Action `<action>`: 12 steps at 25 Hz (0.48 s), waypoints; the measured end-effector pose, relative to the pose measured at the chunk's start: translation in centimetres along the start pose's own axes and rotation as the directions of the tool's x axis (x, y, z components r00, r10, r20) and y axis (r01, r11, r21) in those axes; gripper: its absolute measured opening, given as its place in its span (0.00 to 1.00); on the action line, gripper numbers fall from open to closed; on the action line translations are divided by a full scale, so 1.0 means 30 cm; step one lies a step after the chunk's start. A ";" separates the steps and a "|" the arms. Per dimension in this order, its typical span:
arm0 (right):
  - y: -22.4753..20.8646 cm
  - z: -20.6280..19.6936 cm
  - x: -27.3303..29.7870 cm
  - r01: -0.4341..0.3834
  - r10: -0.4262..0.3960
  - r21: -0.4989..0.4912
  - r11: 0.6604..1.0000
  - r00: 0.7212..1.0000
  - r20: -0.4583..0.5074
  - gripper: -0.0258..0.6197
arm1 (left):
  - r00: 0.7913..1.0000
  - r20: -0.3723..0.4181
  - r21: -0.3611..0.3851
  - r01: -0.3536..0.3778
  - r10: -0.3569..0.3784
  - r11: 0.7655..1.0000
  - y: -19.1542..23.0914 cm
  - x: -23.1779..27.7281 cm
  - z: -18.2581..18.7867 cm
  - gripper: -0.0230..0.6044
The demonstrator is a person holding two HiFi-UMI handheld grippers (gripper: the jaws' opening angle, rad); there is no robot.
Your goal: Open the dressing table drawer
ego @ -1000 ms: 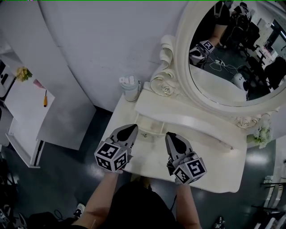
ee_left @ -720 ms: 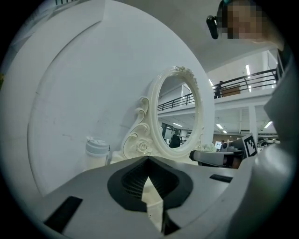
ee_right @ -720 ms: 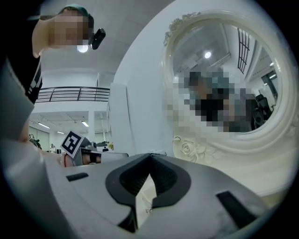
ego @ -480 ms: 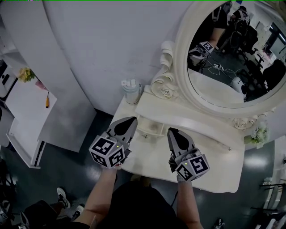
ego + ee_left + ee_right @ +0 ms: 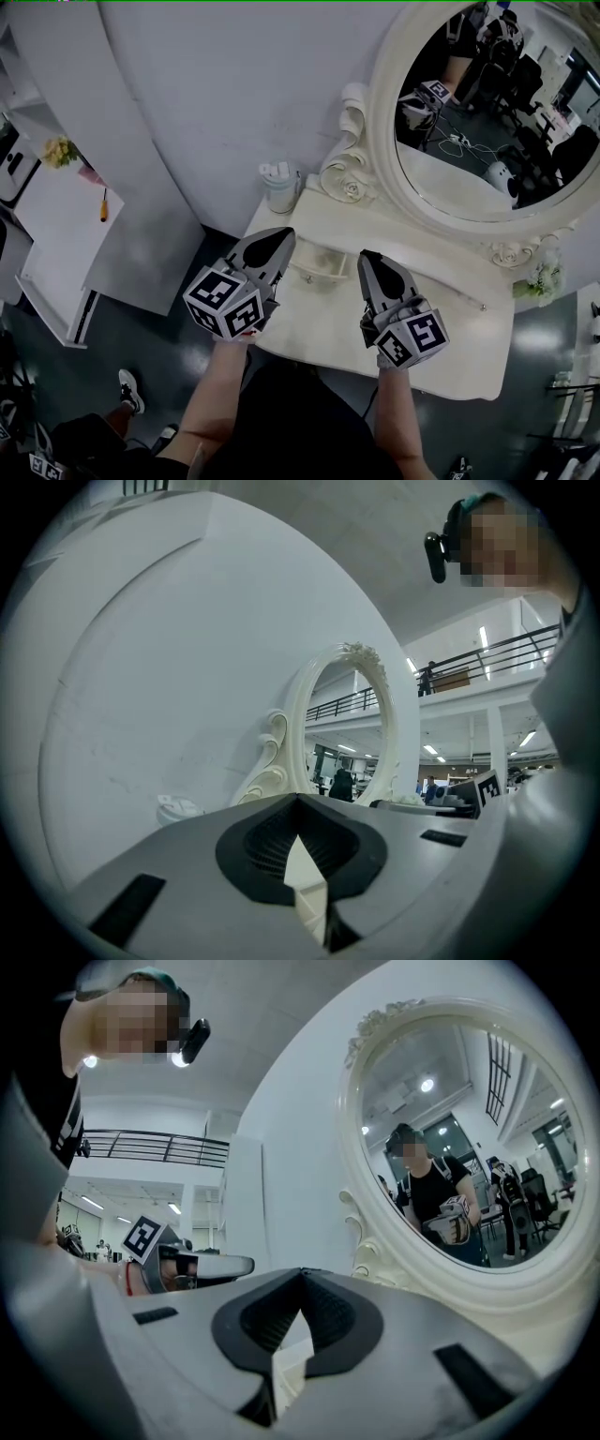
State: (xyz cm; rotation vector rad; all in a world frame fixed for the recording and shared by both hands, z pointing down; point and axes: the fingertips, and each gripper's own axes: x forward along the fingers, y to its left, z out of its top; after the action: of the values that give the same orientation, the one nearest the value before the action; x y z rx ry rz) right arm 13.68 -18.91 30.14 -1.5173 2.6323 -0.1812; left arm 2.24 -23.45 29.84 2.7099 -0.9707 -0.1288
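A cream-white dressing table (image 5: pixel 455 361) with a glossy top stands against a curved white wall (image 5: pixel 197 84), and a large oval mirror in a carved cream frame (image 5: pixel 377 112) rises from its back edge. The task's thing, a small cream drawer (image 5: pixel 323 266) with a tiny round knob (image 5: pixel 307 278), sits under the raised shelf at the back of the table top, left of the middle. Whether it is pulled out at all cannot be told from the head view.

The grey left gripper (image 5: pixel 282 234) is held over the front left part of the table top, its tip just left of the drawer. Its jaws are pressed together with nothing between them; only pale table surface shows through the gap behind the tips. The grey right gripper (image 5: pixel 368 256) is just right of the drawer, pointing towards the shelf. Its jaws are also pressed together and empty. Neither gripper touches the knob.

A pale round cup (image 5: pixel 279 190) holding small white items stands at the back left corner of the table, beside the frame's scrollwork. The mirror reflects the person and a marker cube
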 end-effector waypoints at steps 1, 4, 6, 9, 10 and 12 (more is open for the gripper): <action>0.003 0.010 0.000 -0.001 0.001 -0.005 1.000 1.000 0.004 0.04 | 1.000 0.007 -0.004 0.006 -0.006 1.000 -0.007 0.001 0.010 0.04; 0.007 0.033 0.004 0.000 0.000 -0.016 1.000 1.000 0.012 0.04 | 1.000 0.013 0.006 0.019 -0.019 1.000 -0.022 0.003 0.032 0.04; 0.006 0.039 0.006 0.004 -0.004 -0.020 1.000 1.000 0.015 0.04 | 1.000 0.010 0.017 0.024 -0.024 1.000 -0.027 0.005 0.036 0.04; 0.005 0.042 0.005 0.006 -0.006 -0.024 1.000 1.000 0.013 0.04 | 1.000 0.007 0.017 0.024 -0.024 1.000 -0.029 0.005 0.032 0.04; 0.004 0.041 0.005 0.007 -0.007 -0.026 1.000 1.000 0.011 0.04 | 1.000 0.006 0.015 0.024 -0.024 1.000 -0.028 0.005 0.031 0.04; 0.001 0.041 0.006 0.009 -0.009 -0.028 1.000 1.000 0.009 0.04 | 1.000 0.006 0.011 0.024 -0.024 1.000 -0.025 0.007 0.029 0.04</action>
State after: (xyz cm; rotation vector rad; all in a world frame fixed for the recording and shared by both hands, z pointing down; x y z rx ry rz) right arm 13.74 -19.11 28.91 -1.5346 2.6327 -0.1385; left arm 2.71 -23.21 28.81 2.7337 -0.9436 -0.1367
